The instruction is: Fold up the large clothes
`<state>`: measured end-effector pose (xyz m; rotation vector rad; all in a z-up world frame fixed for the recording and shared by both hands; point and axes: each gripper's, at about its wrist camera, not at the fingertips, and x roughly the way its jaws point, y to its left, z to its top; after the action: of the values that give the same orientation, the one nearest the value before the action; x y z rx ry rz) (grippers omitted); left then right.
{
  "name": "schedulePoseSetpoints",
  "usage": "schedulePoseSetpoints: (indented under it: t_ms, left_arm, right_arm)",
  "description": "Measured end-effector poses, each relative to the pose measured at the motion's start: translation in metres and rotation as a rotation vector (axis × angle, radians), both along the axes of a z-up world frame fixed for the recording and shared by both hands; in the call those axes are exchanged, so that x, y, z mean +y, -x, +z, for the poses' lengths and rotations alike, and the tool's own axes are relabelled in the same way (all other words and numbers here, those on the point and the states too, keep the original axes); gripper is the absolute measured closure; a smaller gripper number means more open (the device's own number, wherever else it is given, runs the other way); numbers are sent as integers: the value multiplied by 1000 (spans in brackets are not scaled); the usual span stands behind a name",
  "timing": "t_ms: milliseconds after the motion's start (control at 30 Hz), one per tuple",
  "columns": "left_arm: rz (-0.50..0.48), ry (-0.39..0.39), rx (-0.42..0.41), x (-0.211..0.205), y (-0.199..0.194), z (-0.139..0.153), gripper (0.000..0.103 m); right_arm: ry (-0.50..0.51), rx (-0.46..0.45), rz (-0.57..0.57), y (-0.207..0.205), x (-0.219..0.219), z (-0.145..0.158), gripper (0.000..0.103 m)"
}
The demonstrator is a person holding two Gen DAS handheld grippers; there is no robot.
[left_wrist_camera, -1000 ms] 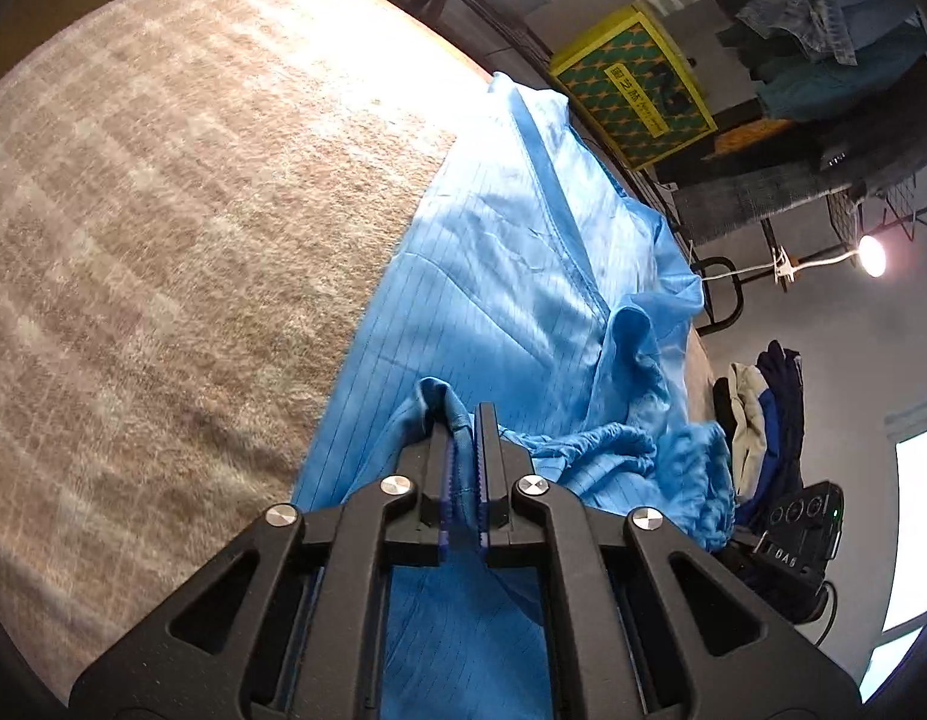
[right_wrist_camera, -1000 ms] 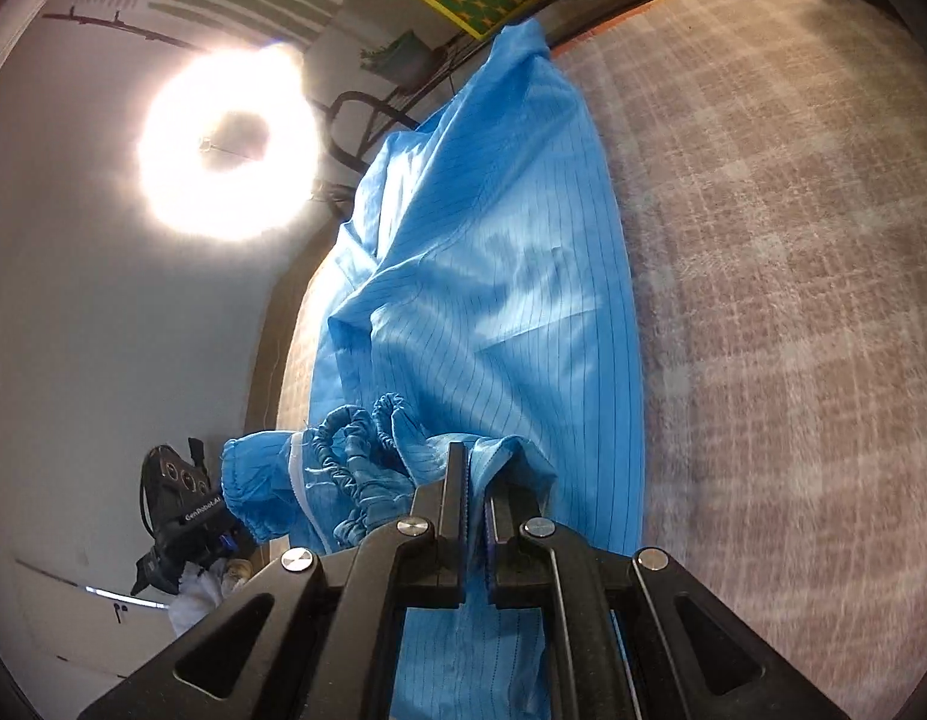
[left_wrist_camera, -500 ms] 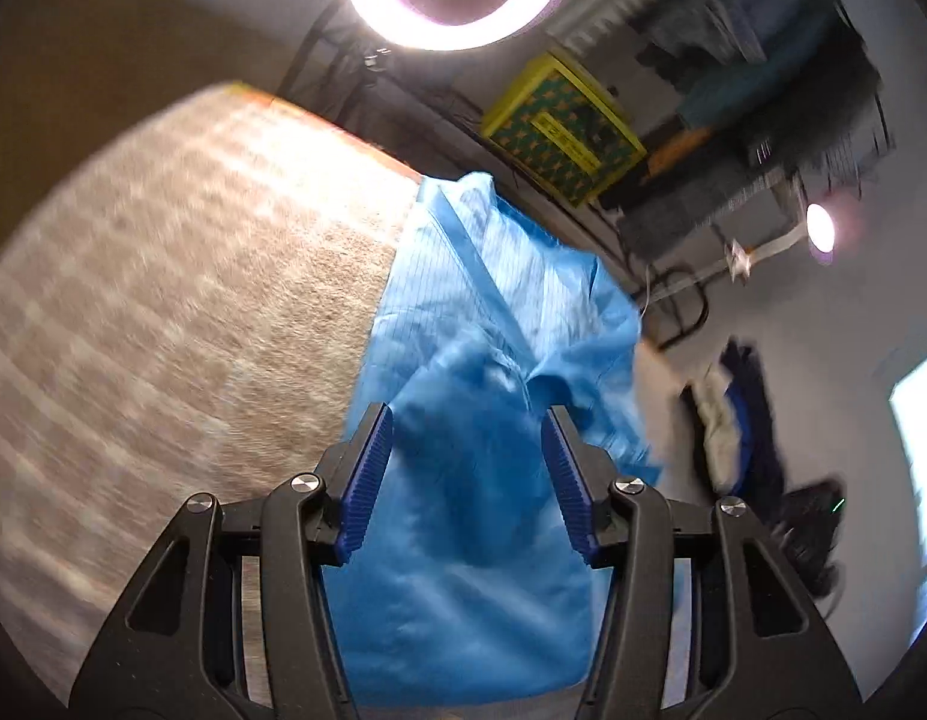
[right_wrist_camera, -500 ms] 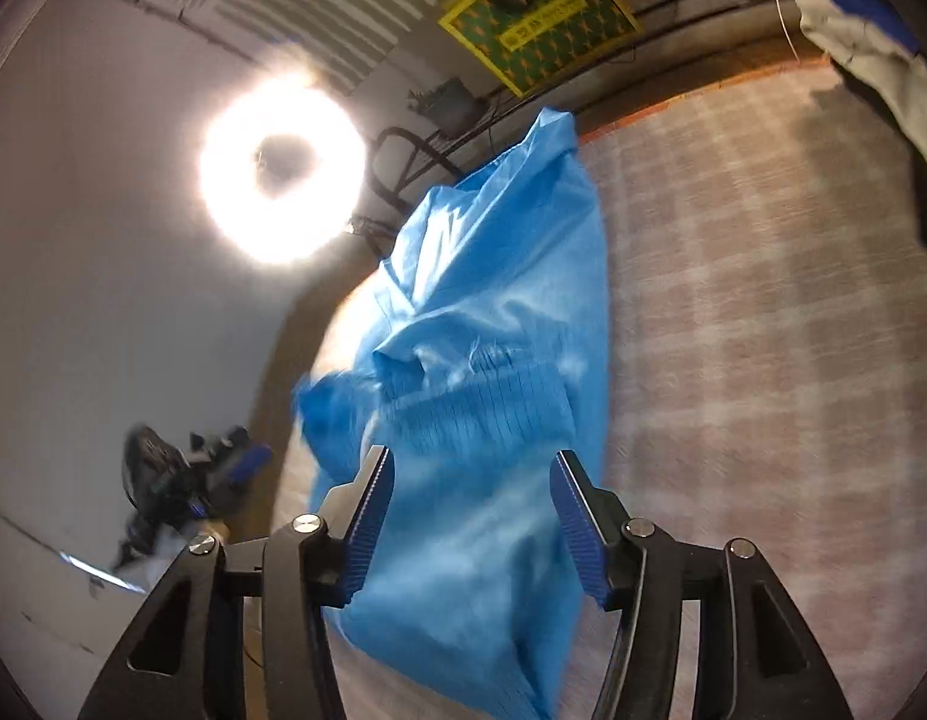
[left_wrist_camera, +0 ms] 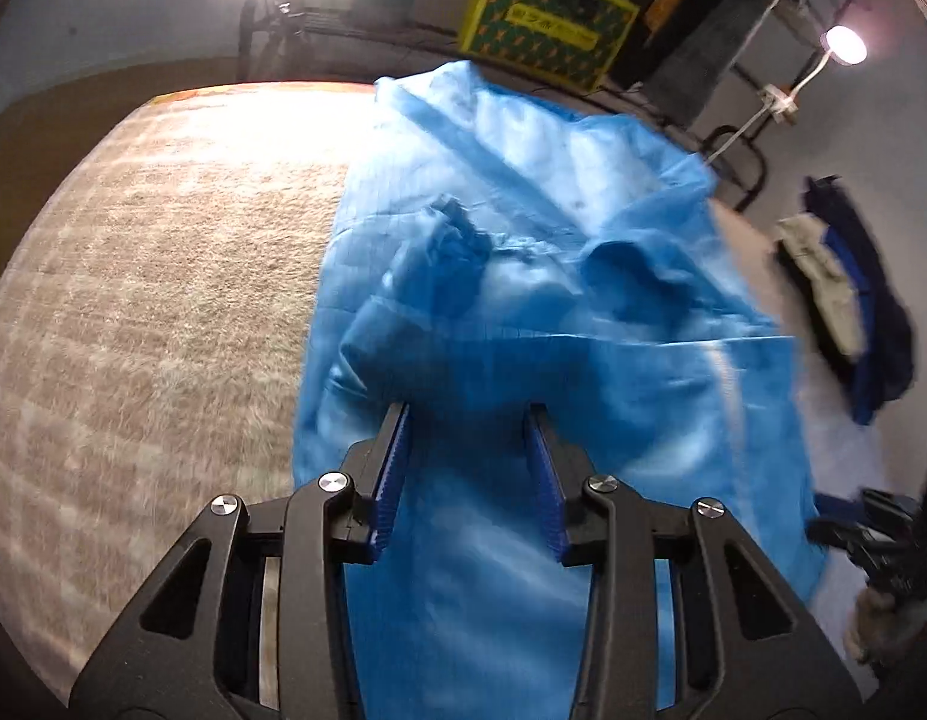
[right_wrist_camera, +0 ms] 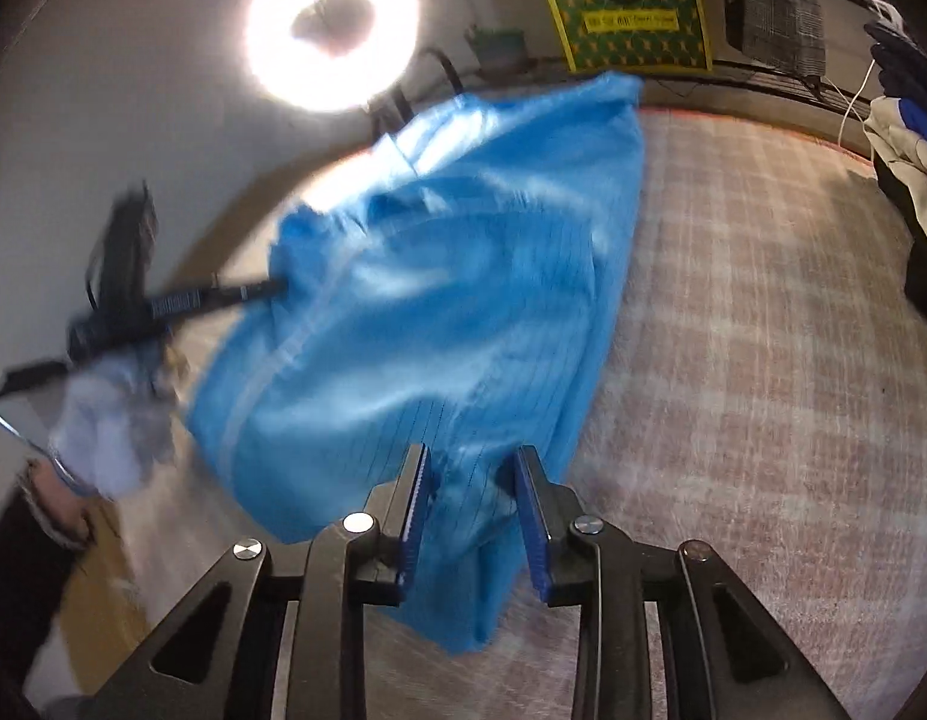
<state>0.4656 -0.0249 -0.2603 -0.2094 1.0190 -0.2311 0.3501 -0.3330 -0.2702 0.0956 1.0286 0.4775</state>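
A large light-blue pinstriped garment lies folded and rumpled on the beige carpeted surface. My left gripper hovers over its near part; the jaws are closing, and the cloth lies below the blue pads without touching them. In the right wrist view the same garment has a white seam running down its left side. My right gripper is above its near corner, jaws closing, and the pads press on nothing. My left gripper, blurred, shows at the garment's left edge in a gloved hand.
A ring light glares behind the surface. A yellow-and-green box stands at the back beside dark hanging clothes. A pile of dark blue and white clothes lies off to the right. Bare carpet spreads right of the garment.
A second ago both grippers were shut on bunched folds of the garment. They opened wide and let go, and their jaws now stand narrower. Both views have rolled and the garment has settled.
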Motion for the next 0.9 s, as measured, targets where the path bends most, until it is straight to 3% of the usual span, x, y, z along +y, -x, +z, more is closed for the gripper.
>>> schedulePoseSetpoints:
  t_ms: [133, 200, 333, 500, 700, 900]
  left_arm:
    - [-12, -84, -28, -10, -6, 0, 64]
    - [-15, -70, -23, -9, -3, 7, 64]
    - [-27, -23, -53, -6, 11, 38, 64]
    - [-122, -48, -124, -29, 14, 87, 64]
    - [-204, -71, -172, -79, -22, 114, 64]
    - [-265, -10, -159, -129, -68, 91, 64]
  right_arm:
    - [25, 13, -4, 6, -7, -14, 76]
    - [3, 11, 5, 8, -13, -9, 74]
    - [-105, -27, 8, 10, -36, 14, 70]
    - [-154, -116, -46, -2, -62, 52, 67]
    - [-254, -119, -102, -62, -76, 74, 67]
    - [-425, -63, -171, -147, -77, 64, 55]
